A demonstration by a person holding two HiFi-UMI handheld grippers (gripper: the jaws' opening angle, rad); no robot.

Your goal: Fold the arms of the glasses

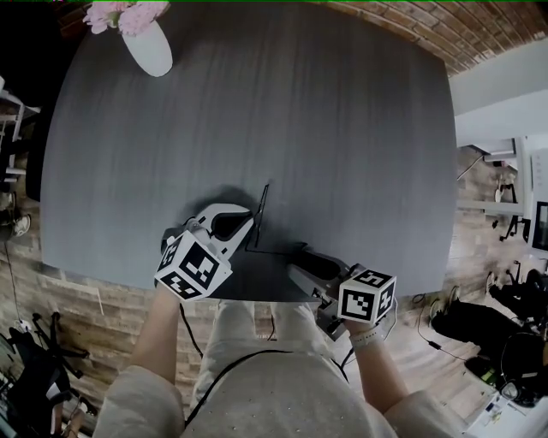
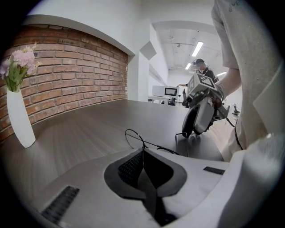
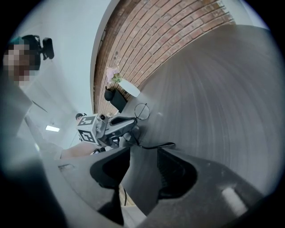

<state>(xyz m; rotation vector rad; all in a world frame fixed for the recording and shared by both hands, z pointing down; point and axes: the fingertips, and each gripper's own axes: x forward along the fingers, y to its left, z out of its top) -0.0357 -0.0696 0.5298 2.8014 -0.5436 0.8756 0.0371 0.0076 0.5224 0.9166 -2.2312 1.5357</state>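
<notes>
One pair of glasses [image 1: 261,214] is seen near the front edge of the table [image 1: 300,128], standing on edge rather than lying flat. The frame is thin dark wire with round lens rims. One arm is stretched out sideways along the tabletop, ending in a slightly thicker dark tip.

The frame is pinched where rim and arm meet by the left gripper [image 1: 251,224], whose two dark ribbed pads are pressed together on the wire. The jaws of the right gripper [image 1: 300,255] are held apart, with bare tabletop seen through the gap; the arm's tip lies just ahead of them, and contact cannot be made out. Two grippers are counted, each with a pale moulded shell and one cube of black-and-white square markers.

The table is a single dark grey slab with a fine straight grain. At its far left corner, well apart from the glasses, one smooth white tapered vase [image 1: 150,47] is stood, filled with pink flowers [image 1: 124,15]. A red brick wall [image 2: 75,80] is seen behind it.
</notes>
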